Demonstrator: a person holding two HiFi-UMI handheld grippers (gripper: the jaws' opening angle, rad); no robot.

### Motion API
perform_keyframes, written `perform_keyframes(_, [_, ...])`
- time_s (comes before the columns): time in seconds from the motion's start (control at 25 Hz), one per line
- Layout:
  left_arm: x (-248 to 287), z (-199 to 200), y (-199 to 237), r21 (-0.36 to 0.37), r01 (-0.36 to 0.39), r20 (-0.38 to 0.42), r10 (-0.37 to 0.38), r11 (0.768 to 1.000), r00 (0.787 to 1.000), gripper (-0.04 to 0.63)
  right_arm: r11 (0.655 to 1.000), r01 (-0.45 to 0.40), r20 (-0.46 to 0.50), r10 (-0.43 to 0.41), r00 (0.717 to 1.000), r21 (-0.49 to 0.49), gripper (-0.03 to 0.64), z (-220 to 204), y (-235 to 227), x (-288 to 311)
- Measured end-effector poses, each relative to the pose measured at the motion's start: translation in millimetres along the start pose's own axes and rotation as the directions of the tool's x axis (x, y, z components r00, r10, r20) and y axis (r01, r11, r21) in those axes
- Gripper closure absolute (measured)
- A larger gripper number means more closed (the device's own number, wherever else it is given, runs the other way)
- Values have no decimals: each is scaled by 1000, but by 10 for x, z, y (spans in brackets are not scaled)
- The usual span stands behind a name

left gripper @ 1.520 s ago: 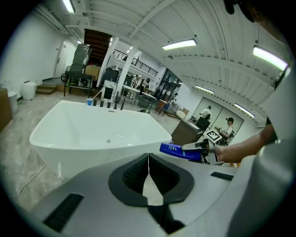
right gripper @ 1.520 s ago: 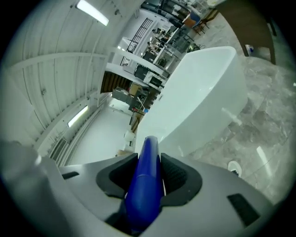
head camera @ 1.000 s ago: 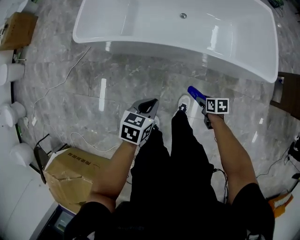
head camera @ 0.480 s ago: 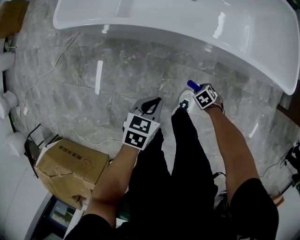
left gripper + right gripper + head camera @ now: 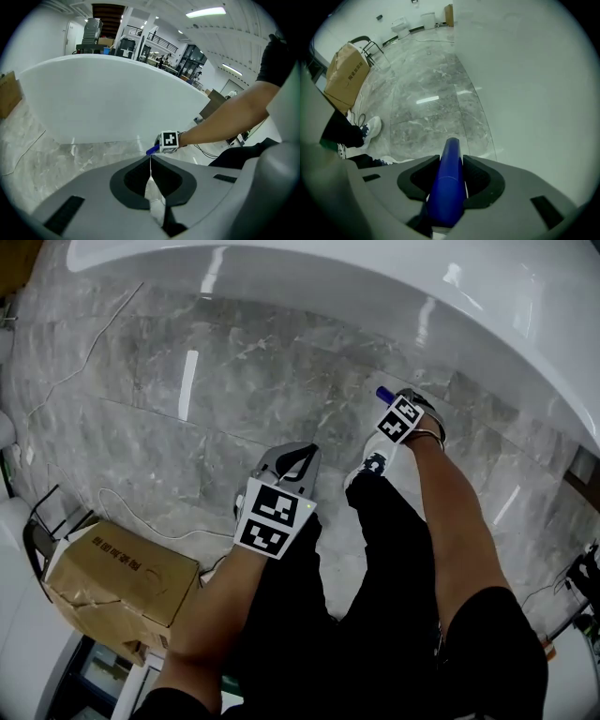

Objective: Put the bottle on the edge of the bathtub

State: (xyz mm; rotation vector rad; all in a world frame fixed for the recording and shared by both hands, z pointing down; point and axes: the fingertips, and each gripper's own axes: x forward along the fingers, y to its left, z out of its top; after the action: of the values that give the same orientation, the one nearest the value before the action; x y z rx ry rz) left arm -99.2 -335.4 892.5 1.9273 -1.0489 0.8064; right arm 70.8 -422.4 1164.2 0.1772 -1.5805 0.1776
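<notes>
Grey right gripper (image 5: 451, 161): jaws clamped on the blue bottle (image 5: 447, 187), pads pressing on both sides of its body.
Bottle's place: in the air, low over the floor (image 5: 234, 390), just beside the outer wall of the white bathtub (image 5: 534, 70); not yet on the edge.
Long axis: runs along the jaws, with a rounded blue end past the tips. It lies near level, not upright, and points along the foot of the tub wall. Whether this end is cap or base cannot be told.
Handling, as a judgement: smooth, stiff plastic by its look, and probably light. It is likely slippery, all the more on a glossy, curved rim.
Where to hold: mid-body, as now. That leaves the base free to meet the rim, though the bottle would need turning upright first.
Left gripper (image 5: 150, 158): jaws together at the tips with nothing between them, held well apart from the bottle.
Farther out: a cardboard box (image 5: 112, 577) sits on the floor to the person's left.
</notes>
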Motion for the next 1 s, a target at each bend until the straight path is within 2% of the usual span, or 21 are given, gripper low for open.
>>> perform_keyframes(0.2, [336,-72,127,15,16,9,-16,1000,1000,578,997,41,1,-41,999,-69,449,242,-158,452])
perform_keyframes(0.32, [452,-98,148,25,26,19,-26,999,999,578,987,66,-13,-68,998,-145,449,292,-203,610])
perform_keyframes(0.64, [600,-182,291,28,22,19,-22,999,1000,577,917,88,-81,-130,988,-389,449,320,-198,979])
perform_keyframes(0.76, [590,-152,310,26,20,17,-20,999,1000,578,907,86,-87,-133,987,-413,448,331,-185,1013])
perform_keyframes(1.0, [620,-164,318,28,26,9,-26,999,1000,577,908,83,-86,-129,988,-411,448,353,-200,1059])
